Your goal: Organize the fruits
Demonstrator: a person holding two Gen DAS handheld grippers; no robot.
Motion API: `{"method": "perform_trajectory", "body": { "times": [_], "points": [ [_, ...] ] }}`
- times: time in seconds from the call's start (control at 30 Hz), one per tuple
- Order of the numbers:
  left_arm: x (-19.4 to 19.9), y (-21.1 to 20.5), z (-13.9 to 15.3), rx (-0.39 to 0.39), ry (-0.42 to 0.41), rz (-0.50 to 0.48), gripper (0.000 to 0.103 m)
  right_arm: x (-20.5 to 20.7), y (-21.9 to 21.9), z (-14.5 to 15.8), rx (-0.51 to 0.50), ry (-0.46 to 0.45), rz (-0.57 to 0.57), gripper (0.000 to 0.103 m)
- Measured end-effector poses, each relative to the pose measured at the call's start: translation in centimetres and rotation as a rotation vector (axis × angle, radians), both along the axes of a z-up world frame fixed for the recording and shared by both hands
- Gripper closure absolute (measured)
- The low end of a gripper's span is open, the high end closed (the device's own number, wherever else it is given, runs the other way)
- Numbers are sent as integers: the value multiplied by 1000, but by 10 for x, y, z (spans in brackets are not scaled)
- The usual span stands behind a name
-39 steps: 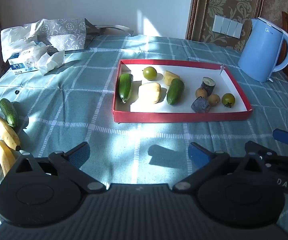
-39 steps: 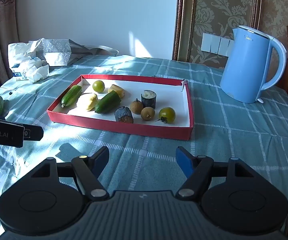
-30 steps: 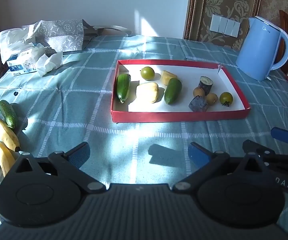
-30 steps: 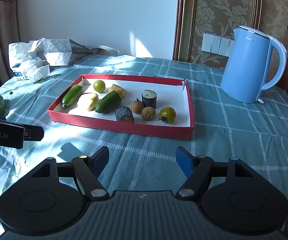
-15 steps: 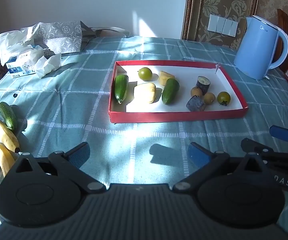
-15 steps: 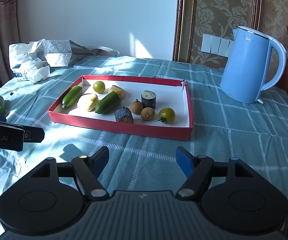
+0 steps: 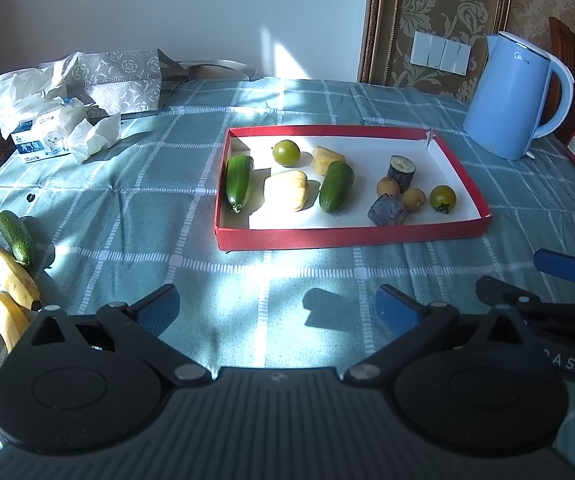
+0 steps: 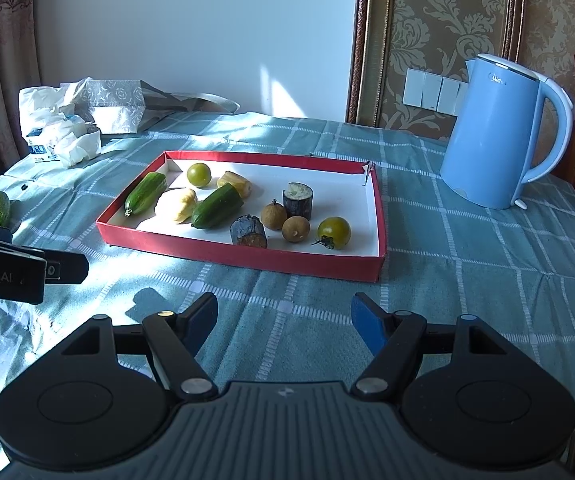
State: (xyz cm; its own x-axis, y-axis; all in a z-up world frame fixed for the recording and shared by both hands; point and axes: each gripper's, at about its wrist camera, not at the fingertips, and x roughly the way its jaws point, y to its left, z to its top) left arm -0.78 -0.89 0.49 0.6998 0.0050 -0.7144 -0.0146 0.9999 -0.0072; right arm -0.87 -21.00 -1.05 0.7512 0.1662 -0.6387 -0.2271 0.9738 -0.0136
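The left claw point(image 7: 275, 309) is spread wide and empty, poised low over the cloth point(image 7: 159, 216) just short of the tray point(image 7: 347, 238); the right claw point(image 8: 283, 318) is likewise spread and holds nothing, beside it and aimed at the tray's near wall; both seem held back and ready, since no fruit lies between their fingers yet. Outward, the red tray gathers most of the produce: two cucumbers point(image 7: 239, 181), a pale squash point(image 7: 287, 190), a green tomato point(image 7: 286, 153), two longans point(image 8: 274, 215) and dark chunks point(image 7: 386, 210), spaced apart, probably so each can be gripped alone. Well left of the tray, near the table edge, a small cucumber point(image 7: 15, 237) touches a banana point(image 7: 7, 274), with a second banana below; these loose ones look like the pieces left to bring in, and the left claw is nearer them. The kettle point(image 8: 495, 136) stands right of the tray, and the tissues point(image 7: 67, 132) lie at the far left.
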Motion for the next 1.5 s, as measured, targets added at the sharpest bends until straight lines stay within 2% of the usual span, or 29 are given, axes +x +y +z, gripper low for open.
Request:
{"method": "perform_trajectory", "body": {
  "times": [1.5],
  "points": [
    [7,-3,0,7,5,-42,0,2,1,1,-13,-9,-11,28]
  ]
}}
